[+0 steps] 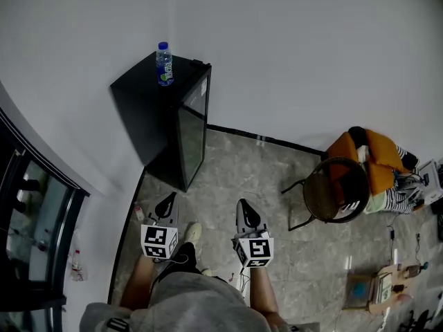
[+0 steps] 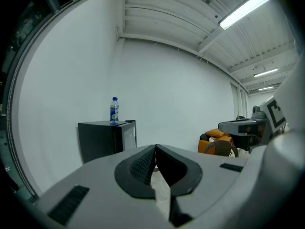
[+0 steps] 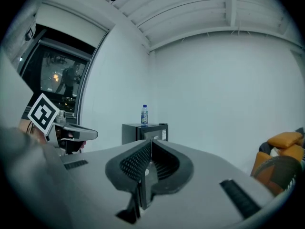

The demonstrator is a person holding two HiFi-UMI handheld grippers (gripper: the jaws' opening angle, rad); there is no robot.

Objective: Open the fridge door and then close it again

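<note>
Place: a sparse office or test room.
Walls: plain white painted walls [image 1: 311, 47].
Floor: grey marbled stone floor [image 1: 235, 171].
Ceiling: long fluorescent tube light [image 2: 244, 8] under white beams.
Furnishing: small black box-shaped fridge [image 1: 187, 123] in the corner; round brown chair [image 1: 337, 189] well apart.
Side: dark-framed glass partition [image 3: 62, 75].

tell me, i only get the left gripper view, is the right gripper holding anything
Observer: No, the right gripper has its jaws together, nothing between them.
Operator: how near is the fridge
Observer: Not reached; in the head view bare floor lies between the left gripper and the fridge.
Operator: door open at all
Observer: From above the fridge door looks shut, no gap showing.
</note>
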